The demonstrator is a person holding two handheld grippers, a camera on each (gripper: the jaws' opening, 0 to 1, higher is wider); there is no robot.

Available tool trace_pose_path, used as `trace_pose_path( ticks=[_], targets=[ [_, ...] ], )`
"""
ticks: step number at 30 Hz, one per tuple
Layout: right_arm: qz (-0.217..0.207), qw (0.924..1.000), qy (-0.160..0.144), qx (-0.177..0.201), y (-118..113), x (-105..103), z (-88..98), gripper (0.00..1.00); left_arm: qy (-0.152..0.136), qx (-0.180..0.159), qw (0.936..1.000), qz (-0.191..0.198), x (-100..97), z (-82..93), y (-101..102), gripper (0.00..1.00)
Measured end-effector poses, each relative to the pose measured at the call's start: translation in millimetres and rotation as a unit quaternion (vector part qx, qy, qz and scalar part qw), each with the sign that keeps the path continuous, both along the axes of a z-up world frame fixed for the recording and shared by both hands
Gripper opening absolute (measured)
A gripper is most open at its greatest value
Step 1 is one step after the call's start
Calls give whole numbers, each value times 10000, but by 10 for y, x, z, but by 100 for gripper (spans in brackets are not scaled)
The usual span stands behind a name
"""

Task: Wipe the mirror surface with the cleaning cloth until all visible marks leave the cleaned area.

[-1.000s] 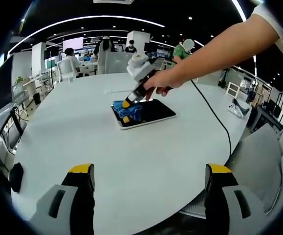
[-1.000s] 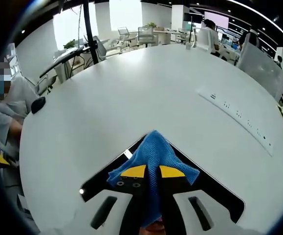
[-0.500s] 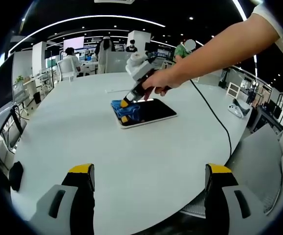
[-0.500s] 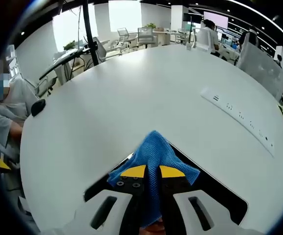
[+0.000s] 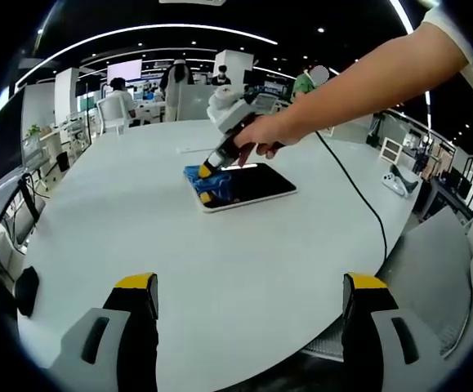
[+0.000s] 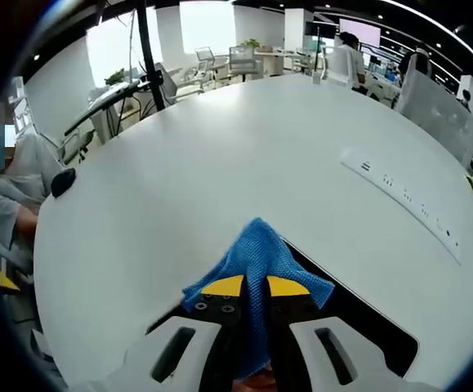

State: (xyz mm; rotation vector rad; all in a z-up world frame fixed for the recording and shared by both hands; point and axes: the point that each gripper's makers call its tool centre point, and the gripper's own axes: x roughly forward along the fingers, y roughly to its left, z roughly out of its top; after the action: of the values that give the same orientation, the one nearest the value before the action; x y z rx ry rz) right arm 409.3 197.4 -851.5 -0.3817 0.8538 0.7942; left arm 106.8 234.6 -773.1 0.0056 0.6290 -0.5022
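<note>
Pinching the soft blue cleaning cloth (image 6: 256, 265) between pressed-together jaws, the right gripper (image 6: 253, 287) presses it onto the flat, fragile-looking mirror (image 5: 248, 186) on the white tabletop (image 5: 220, 261), while the left gripper (image 5: 248, 287) hovers spread, holding nothing.

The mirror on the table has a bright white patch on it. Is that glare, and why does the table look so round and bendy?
Left gripper view: yes, the mirror reflects ceiling lights as a pale glare patch, and the fisheye lens bends the white table. Right gripper view: the blue cleaning cloth looks sharp, the table edge curves, and the mirror looks dark.
</note>
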Motion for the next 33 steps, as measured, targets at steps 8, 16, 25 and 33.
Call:
trace_pose_path(
  ticks=[8, 16, 25, 33],
  targets=[
    [67, 10000, 43, 8, 7, -56, -3, 3, -16, -3, 10000, 3, 3, 9, -8, 95],
    [107, 9999, 55, 73, 32, -88, -23, 3, -7, 23, 10000, -7, 7, 1, -8, 95],
    [51, 9998, 29, 190, 13, -179, 22, 3, -3, 6, 10000, -32, 20, -4, -37, 95],
    [89, 9998, 24, 183, 23, -200, -4, 3, -15, 21, 10000, -47, 32, 3, -27, 95]
  ],
)
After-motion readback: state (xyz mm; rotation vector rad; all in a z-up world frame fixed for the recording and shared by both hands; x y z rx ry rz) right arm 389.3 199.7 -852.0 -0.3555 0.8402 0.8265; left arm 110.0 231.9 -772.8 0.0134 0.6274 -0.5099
